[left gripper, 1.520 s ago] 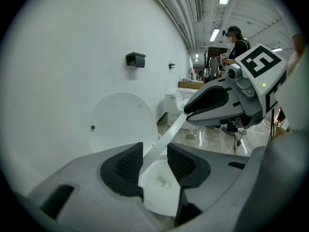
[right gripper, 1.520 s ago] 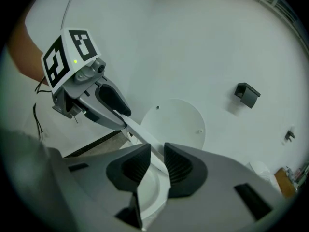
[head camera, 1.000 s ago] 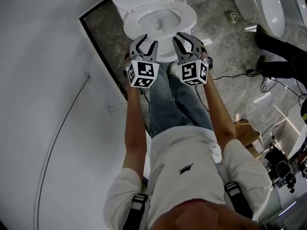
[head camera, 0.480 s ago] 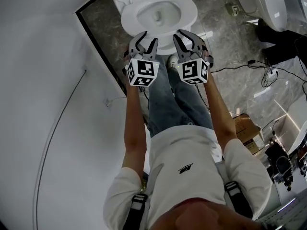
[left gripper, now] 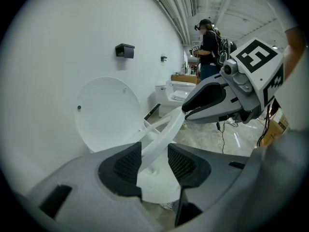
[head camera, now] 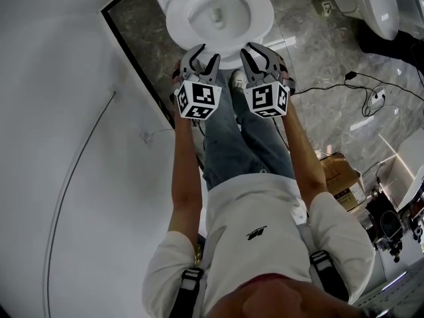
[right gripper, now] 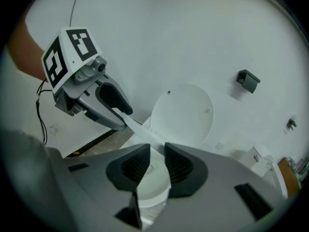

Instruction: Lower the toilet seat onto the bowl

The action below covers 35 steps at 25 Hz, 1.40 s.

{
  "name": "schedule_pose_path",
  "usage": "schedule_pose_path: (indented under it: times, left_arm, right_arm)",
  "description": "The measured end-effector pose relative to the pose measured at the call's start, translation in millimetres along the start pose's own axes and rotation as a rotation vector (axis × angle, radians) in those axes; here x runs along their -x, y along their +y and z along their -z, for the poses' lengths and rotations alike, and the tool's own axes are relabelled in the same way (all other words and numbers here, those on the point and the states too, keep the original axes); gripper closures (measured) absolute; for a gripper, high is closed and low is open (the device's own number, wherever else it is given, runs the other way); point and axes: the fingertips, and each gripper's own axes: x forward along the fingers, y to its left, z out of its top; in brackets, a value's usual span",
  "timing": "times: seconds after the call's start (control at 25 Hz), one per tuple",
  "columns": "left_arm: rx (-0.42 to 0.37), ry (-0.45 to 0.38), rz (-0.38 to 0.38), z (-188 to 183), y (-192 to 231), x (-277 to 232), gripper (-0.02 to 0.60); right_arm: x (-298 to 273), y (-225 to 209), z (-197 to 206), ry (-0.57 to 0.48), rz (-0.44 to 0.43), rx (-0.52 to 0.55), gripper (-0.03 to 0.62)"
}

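The left hand-held gripper [head camera: 201, 55] and the right hand-held gripper [head camera: 257, 52] grip the front edge of the toilet seat [left gripper: 165, 130] side by side. The seat hangs tilted, partway between the upright lid [left gripper: 104, 112] and the bowl [left gripper: 157, 190] below. The left gripper's jaws stand fairly wide around the white rim. The right gripper's jaws are narrower and have just been opening a little, with the rim between its pads. Holding the front edge at two points likely shares the weight and keeps the ring level, so it can come down slowly rather than slam. The lid leans back against the white wall [head camera: 59, 78], apparently left up because only the seat is meant to go down. The person stands on the marble floor [head camera: 318, 58] at the front of the bowl, arms stretched over it.
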Motion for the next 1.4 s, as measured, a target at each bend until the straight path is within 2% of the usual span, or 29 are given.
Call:
schedule_pose_path:
  times: [1.4]
  left_arm:
    - [-0.024,0.112,0.051,67.1,-47.9,-14.9,0.396]
  right_arm:
    - [-0.4,49.1,63.2,0.079,-0.086,-0.076,0.503]
